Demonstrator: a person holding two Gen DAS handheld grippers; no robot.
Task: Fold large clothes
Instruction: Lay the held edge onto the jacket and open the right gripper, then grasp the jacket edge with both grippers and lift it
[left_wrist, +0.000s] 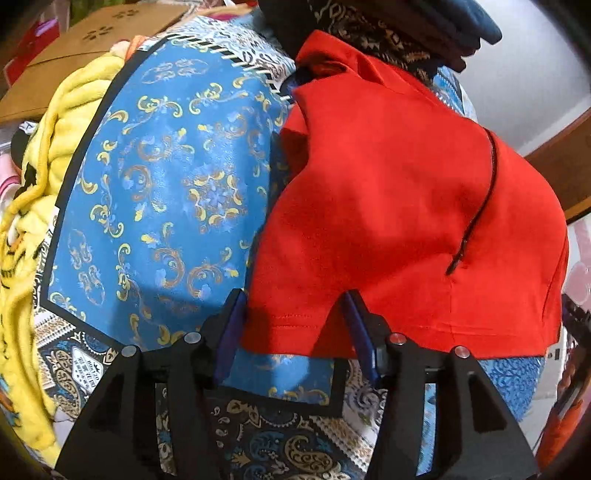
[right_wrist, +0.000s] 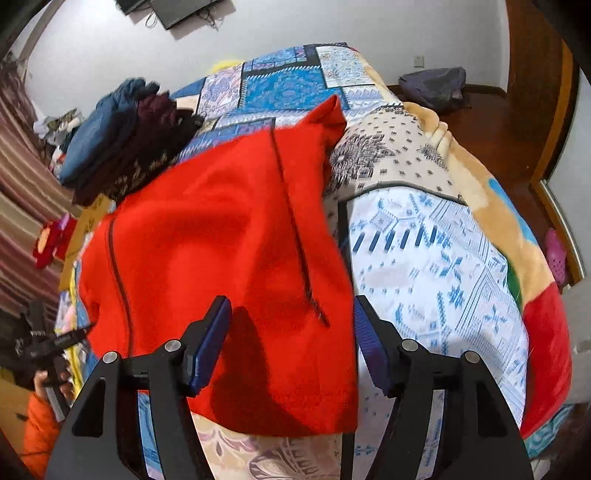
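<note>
A red garment (left_wrist: 388, 206) with dark zip lines lies spread on a patterned blue bedspread (left_wrist: 166, 192). It also shows in the right wrist view (right_wrist: 221, 240). My left gripper (left_wrist: 291, 317) is open, its jaws on either side of the garment's hem corner. My right gripper (right_wrist: 291, 325) is open too, its jaws straddling the garment's near edge. In the right wrist view the left gripper (right_wrist: 55, 343) shows at the far left, by the garment's other side.
A stack of folded dark clothes (right_wrist: 122, 136) sits at the far side of the bed. A yellow garment (left_wrist: 40, 192) lies bunched at the left. A cardboard box (left_wrist: 92, 44) stands behind it. Wooden floor (right_wrist: 498, 140) lies right of the bed.
</note>
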